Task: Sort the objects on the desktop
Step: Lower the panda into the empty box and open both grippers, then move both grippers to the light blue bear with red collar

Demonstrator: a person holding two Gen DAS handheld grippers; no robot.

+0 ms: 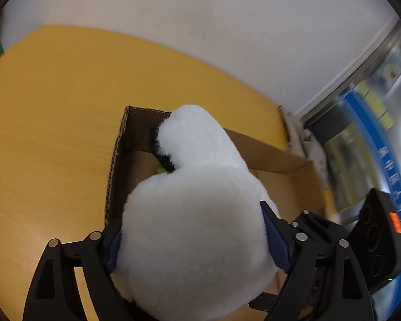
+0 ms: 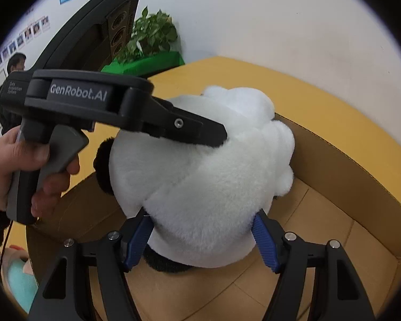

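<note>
A large white plush toy (image 1: 195,214) with black patches hangs over an open cardboard box (image 1: 280,157) on the yellow table (image 1: 53,107). My left gripper (image 1: 191,240) is shut on the plush, its blue pads (image 1: 276,240) pressed into both sides. My right gripper (image 2: 200,238) is also shut on the plush (image 2: 208,182), blue pads (image 2: 264,243) squeezing its lower part above the box floor (image 2: 320,230). The left gripper (image 2: 216,136) shows in the right wrist view, biting the plush from the left. A green bit (image 1: 161,170) lies in the box under the plush.
A white wall (image 1: 200,26) runs behind the table. A potted plant (image 2: 149,37) in a green holder stands at the table's far corner. A person (image 2: 14,64) stands in the background. White cloth (image 1: 307,141) lies past the table's right edge.
</note>
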